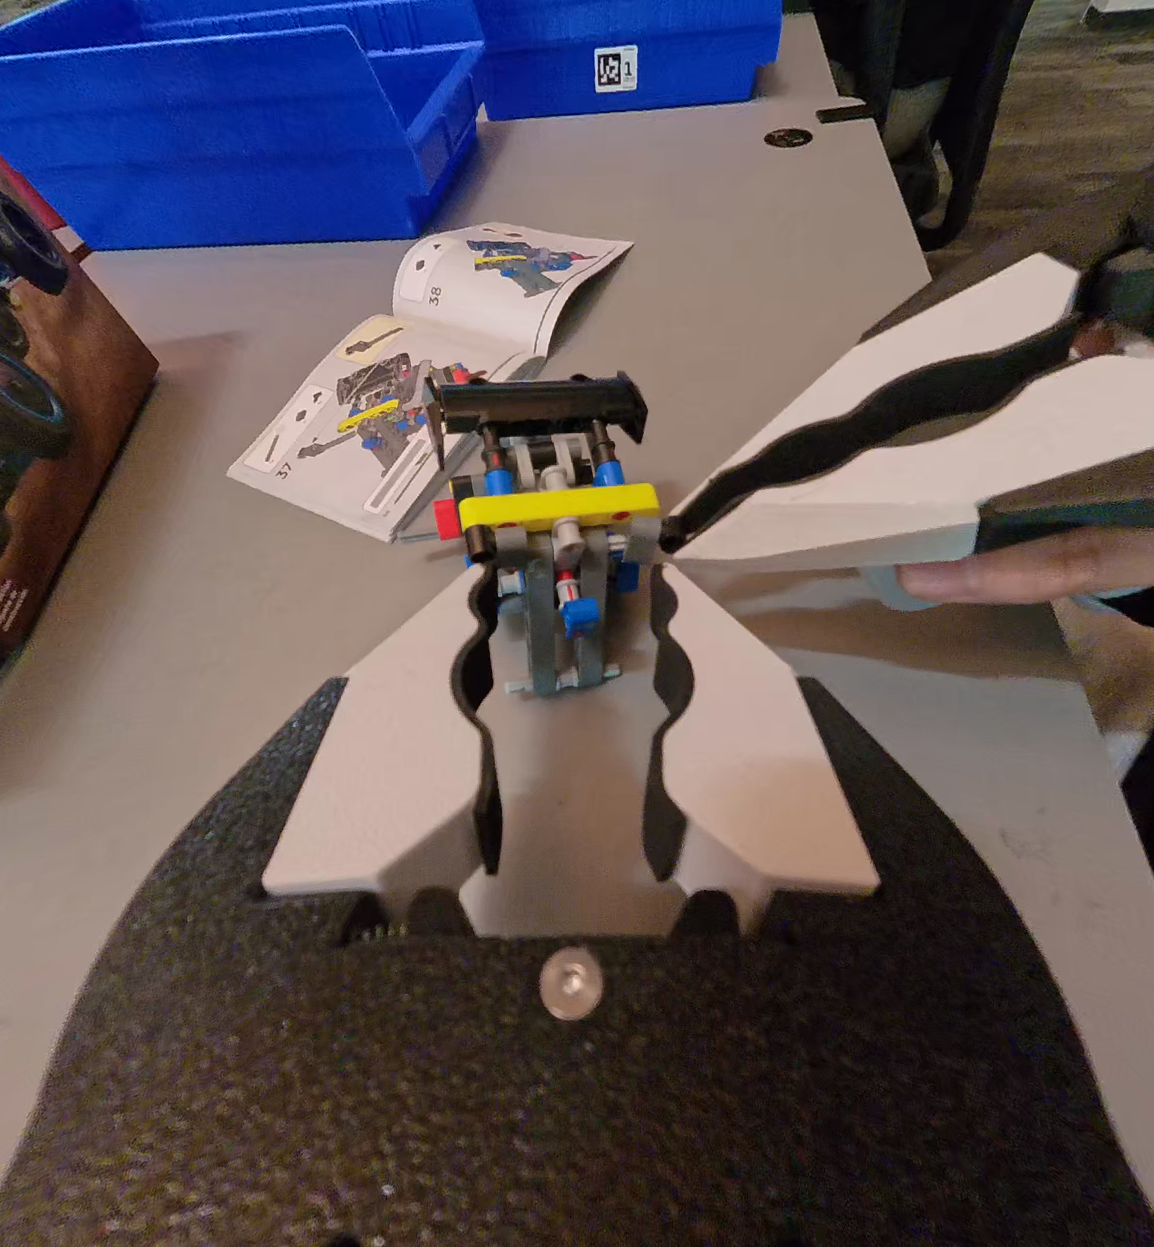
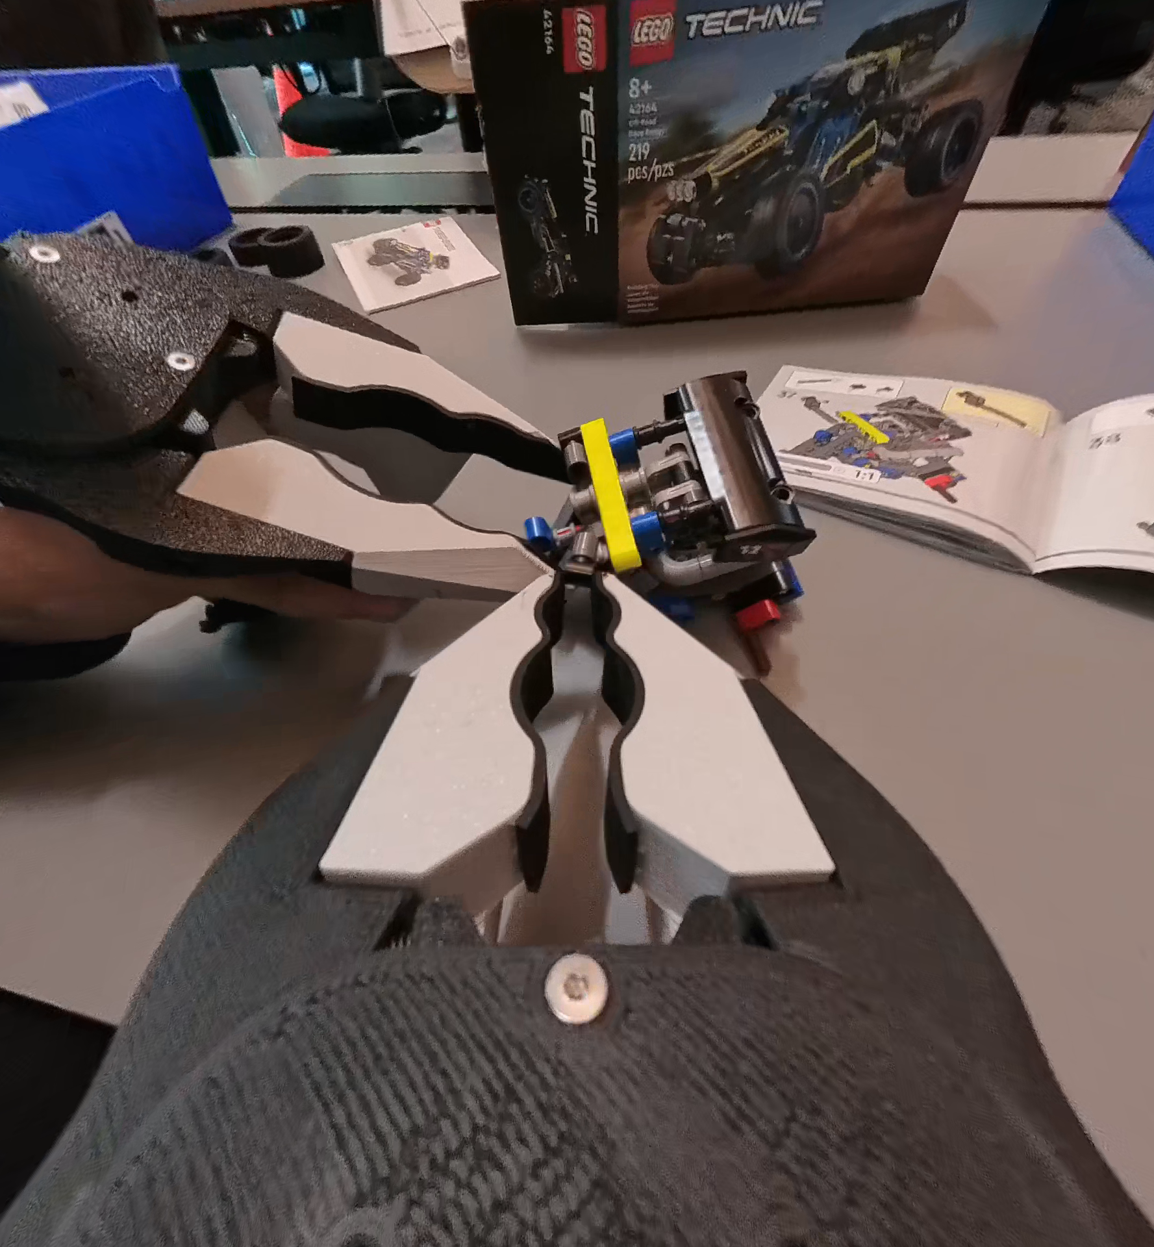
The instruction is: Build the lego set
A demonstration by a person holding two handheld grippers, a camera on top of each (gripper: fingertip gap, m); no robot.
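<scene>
1. The model stands on the table, between the spread fingers of the left gripper.
2. Its long axis is aligned with those fingers.
3. A small black pin at the model's right end is pinched by the right gripper.

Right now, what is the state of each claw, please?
Left claw: around the brick model, contact with the pads cannot be told.
Right claw: closed on a small black pin at the model's end.

1. Model: small brick-built assembly with a yellow beam, blue pins, grey frame and black spoiler, resting on the worktop.
2. It lies between the left claw fingers; the right claw pinches its black end pin.
</scene>
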